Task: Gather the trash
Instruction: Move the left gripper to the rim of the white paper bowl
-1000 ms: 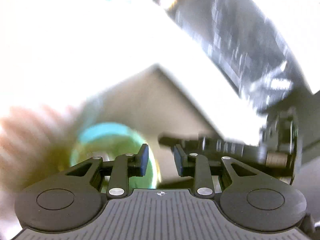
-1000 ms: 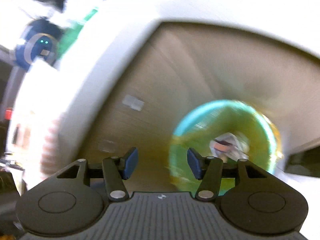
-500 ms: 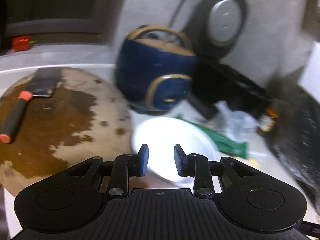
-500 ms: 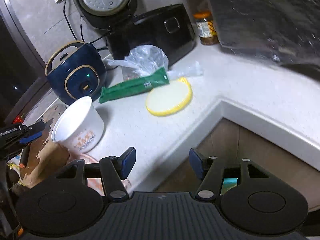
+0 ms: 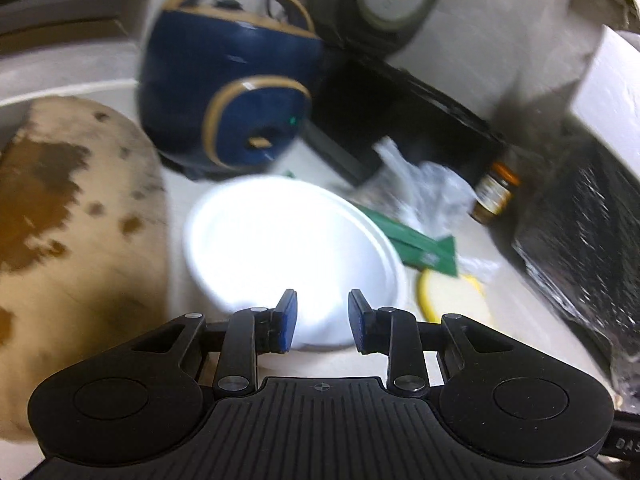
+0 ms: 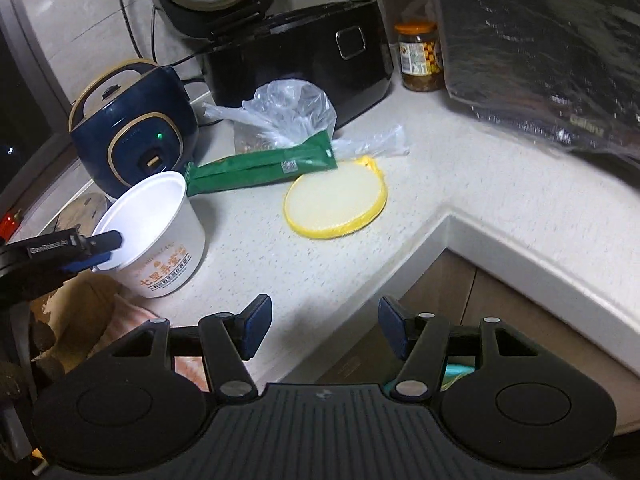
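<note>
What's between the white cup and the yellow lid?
Only bare counter lies between the cup and the lid, seen in the right wrist view.

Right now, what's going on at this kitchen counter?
A person with two handheld grippers is clearing trash from the counter. The left gripper is at the rim of the white paper tub, one finger inside and one outside; whether it is gripping is unclear. The right gripper hovers open and empty over the counter edge. A green wrapper, a clear plastic bag and a yellow-rimmed lid lie there uncollected.
</note>
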Available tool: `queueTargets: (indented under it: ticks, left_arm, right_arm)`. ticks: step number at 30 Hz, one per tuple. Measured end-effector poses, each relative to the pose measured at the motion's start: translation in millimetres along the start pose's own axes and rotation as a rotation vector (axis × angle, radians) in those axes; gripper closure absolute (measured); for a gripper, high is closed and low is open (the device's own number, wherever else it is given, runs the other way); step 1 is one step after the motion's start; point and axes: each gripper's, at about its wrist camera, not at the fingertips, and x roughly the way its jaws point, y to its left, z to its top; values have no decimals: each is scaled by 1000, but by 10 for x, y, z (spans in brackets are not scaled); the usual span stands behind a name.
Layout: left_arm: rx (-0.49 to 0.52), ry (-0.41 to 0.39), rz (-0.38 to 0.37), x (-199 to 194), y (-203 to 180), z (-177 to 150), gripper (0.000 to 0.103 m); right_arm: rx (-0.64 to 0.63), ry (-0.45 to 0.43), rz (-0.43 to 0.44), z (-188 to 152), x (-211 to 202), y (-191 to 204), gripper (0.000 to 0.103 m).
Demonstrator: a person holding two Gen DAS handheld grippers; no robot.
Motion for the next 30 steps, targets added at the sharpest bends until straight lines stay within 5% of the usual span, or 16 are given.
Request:
queueTargets:
  ticks: [4,13,16,20,21,22,23,27,30]
  left_arm:
    - [-43,55,-105,94,-165,-111,72]
    - [-69,17,-156,-296,-162,-156,72]
    - [-94,-61,-95,-504,-41,-69,72]
    - [-167,-112,105,-552,235,27,72]
    - [-189,-107,132,-524,310,36,72]
    - [-210,-94,148,-482,382,39,71]
    - [-221,-87,145,-450,417,34,68]
    - [-175,-31,148,-237,341,23,67]
    - [-155,5,74,-47,226,-5,67]
  right_arm:
    - [1,-5,12,57,-39,-171,43]
    - [-65,-27,159,330,27,-36,40]
    - [-92,-23,243,486,214,246,39]
    - [-90,70,302,625,654,663,39]
    - [-83,93,293,630,782,745,49]
    - [-80,110,285,621,874,798,77]
    - [-94,138,292,595,963,847,88]
    - [-115,132,306,491,926,832,91]
    - [-116,96,279,474,767,689,92]
